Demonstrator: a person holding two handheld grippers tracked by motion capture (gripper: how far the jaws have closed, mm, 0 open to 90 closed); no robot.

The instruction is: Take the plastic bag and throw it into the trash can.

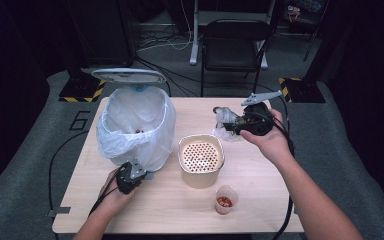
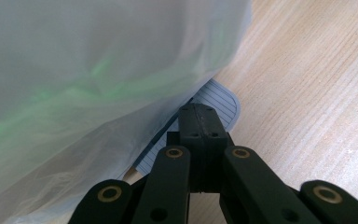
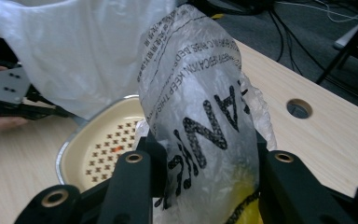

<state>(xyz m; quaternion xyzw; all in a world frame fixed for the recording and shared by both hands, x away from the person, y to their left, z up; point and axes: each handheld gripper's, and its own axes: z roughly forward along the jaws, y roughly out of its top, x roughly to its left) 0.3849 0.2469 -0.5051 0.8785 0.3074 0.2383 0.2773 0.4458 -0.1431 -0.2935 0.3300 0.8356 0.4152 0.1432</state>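
My right hand-held gripper [image 1: 223, 120] clamps a printed plastic bag [image 3: 200, 107] at frame centre; my left hand-held gripper [image 2: 199, 122] is closed beside the bin liner [image 2: 88, 70].

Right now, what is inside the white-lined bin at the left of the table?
In the high view, the bin holds a white liner bag and a few small reddish bits near the bottom. Its lid stands open. Anything beneath the liner's folds is hidden.
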